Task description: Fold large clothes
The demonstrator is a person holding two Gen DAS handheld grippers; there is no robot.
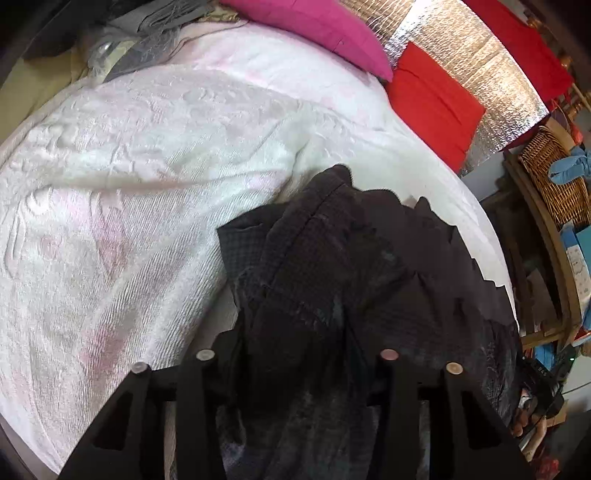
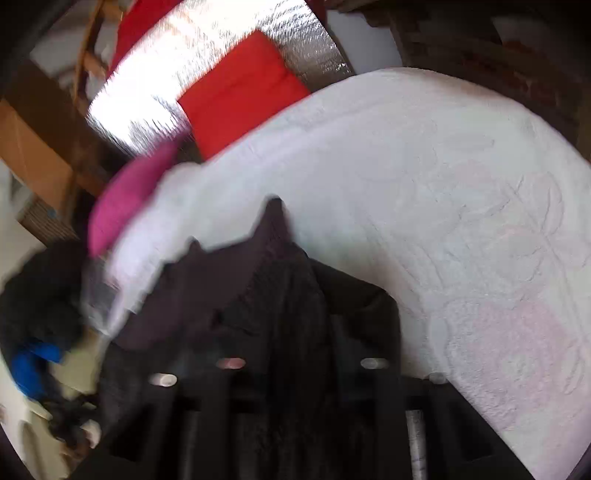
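The dark garment [image 1: 332, 266] lay bunched on the white bedspread [image 1: 129, 166], no clean fold visible; I judged folding barely begun. My left gripper [image 1: 295, 362] and right gripper [image 2: 299, 369] each pinched its cloth between their fingers.

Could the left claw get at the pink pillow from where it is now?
Probably not directly: the left claw has the dark garment bunched between its fingers, and the pink pillow lies at the bed's far end, across the white bedspread.

Dark checked garment [image 1: 332, 266], white bedspread [image 1: 147, 166] with pale pink embossed flowers, magenta pillow [image 1: 317, 29], red cushion [image 1: 436, 99]
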